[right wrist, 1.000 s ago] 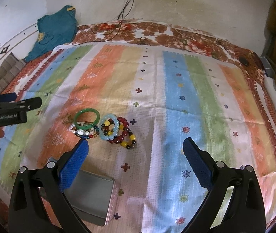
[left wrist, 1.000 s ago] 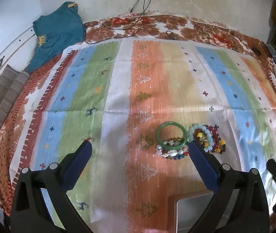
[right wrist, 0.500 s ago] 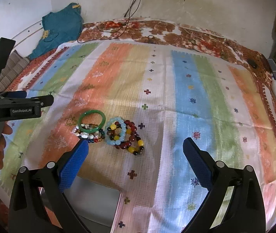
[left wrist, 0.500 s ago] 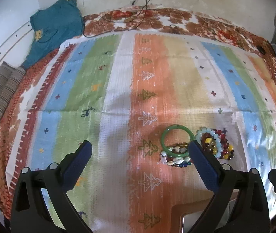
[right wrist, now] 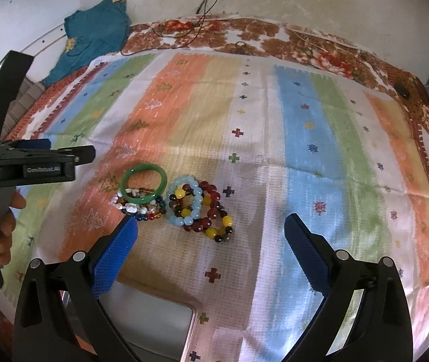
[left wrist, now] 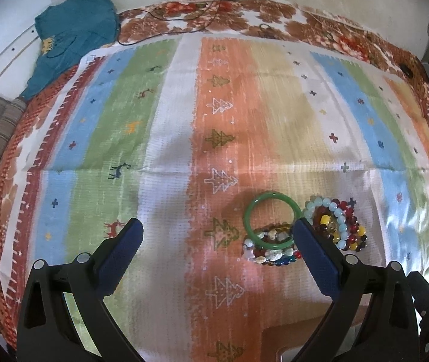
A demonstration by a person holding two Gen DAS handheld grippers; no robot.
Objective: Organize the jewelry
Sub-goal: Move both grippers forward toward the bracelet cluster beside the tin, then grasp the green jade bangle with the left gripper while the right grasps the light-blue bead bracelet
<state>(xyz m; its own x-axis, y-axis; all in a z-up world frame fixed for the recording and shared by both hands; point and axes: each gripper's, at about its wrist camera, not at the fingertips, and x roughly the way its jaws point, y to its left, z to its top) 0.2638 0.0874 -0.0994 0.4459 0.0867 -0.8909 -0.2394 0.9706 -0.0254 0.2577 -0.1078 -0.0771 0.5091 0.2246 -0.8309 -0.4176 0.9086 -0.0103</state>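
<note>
I am holding both the left gripper [left wrist: 217,235] and right gripper [right wrist: 211,232] wide open near the smooth green bangle [right wrist: 145,183], which is overlapping knobbly beaded bracelets [right wrist: 198,208] on woven striped cloth [right wrist: 305,138].

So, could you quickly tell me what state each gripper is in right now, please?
Left gripper: open, holding nothing, above the cloth beside the bracelets.
Right gripper: open, holding nothing, just short of the bracelets.

Bangle [right wrist: 145,184] lies partly on bead bracelet [right wrist: 142,206], both on cloth [right wrist: 274,150]; stacked bead bracelets [right wrist: 199,208] just right of them, touching; tin [right wrist: 154,325] nearer cam, below-left of pile; garment [right wrist: 93,36] far back-left by wall
</note>
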